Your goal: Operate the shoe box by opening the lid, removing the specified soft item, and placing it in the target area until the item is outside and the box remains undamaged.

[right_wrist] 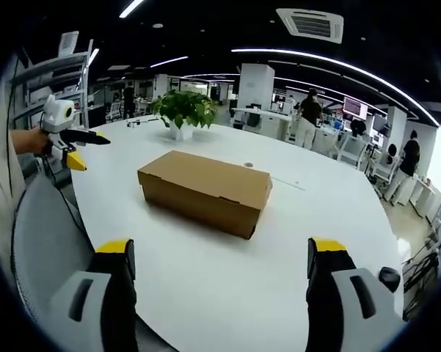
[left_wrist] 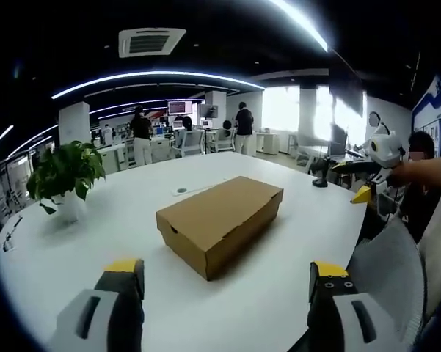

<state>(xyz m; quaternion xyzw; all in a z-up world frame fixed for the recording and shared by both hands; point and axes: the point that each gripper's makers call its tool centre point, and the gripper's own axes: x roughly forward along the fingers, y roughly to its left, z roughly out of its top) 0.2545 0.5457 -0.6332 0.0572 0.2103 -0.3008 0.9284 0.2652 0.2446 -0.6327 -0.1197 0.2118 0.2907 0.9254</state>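
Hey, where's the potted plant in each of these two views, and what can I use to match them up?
Left gripper view: the potted plant stands at the left, on the white table, to the left of the closed shoe box.
Right gripper view: the potted plant sits top centre, beyond the shoe box.
Shared landmark: the shoe box, at mid-table in both.

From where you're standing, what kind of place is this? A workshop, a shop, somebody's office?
It looks like an open-plan office. Behind the big white table with the closed cardboard shoe box and a potted plant, there are rows of desks with people standing at them, long strip lights and a ceiling air vent.
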